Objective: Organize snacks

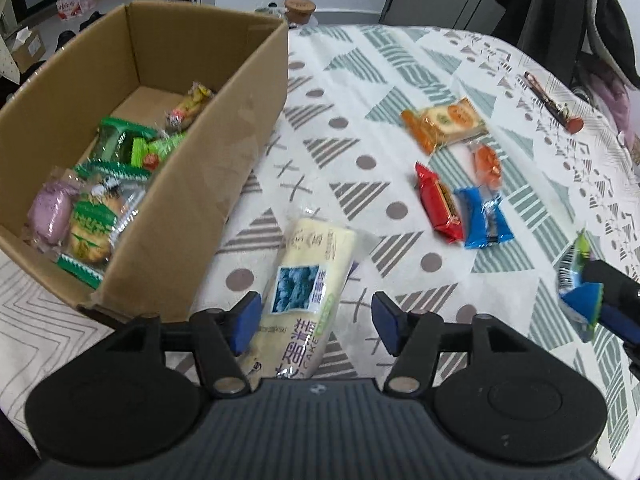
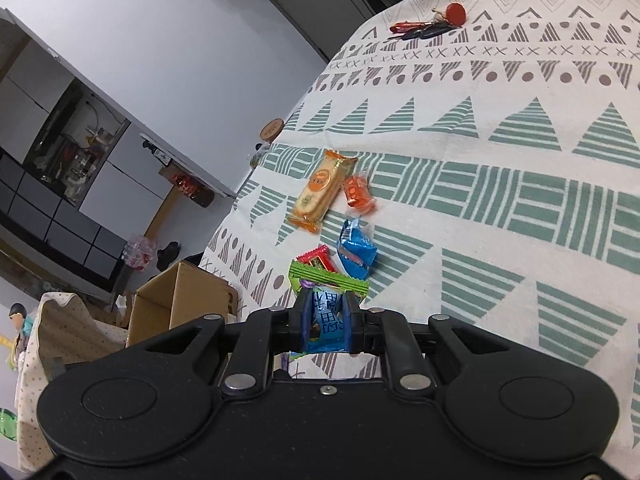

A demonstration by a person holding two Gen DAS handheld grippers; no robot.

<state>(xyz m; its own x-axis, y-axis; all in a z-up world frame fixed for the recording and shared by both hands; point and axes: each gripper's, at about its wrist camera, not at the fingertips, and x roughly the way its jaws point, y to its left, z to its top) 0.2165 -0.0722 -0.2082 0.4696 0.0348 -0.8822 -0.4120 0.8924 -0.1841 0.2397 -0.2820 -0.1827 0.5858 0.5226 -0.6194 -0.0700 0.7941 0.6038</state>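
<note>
An open cardboard box [image 1: 200, 184] on the left of the table holds several wrapped snacks. A cream cake packet [image 1: 308, 276] lies on the cloth between the fingers of my open left gripper [image 1: 316, 322], close to the left pad. My right gripper [image 2: 326, 314] is shut on a blue and green snack packet [image 2: 325, 322] held above the table; the left wrist view shows that packet [image 1: 580, 280] at far right. On the cloth lie an orange biscuit packet [image 1: 444, 122], a small orange packet [image 1: 486, 164], a red packet [image 1: 438, 204] and a blue packet [image 1: 484, 216].
A bunch of keys with a red tag [image 1: 554, 108] lies near the table's far edge. A jar with a wooden lid [image 1: 300, 8] stands behind the box. A chair draped with dark clothing [image 1: 560, 20] is beyond the table. The patterned cloth [image 2: 500, 200] is bare right of the snacks.
</note>
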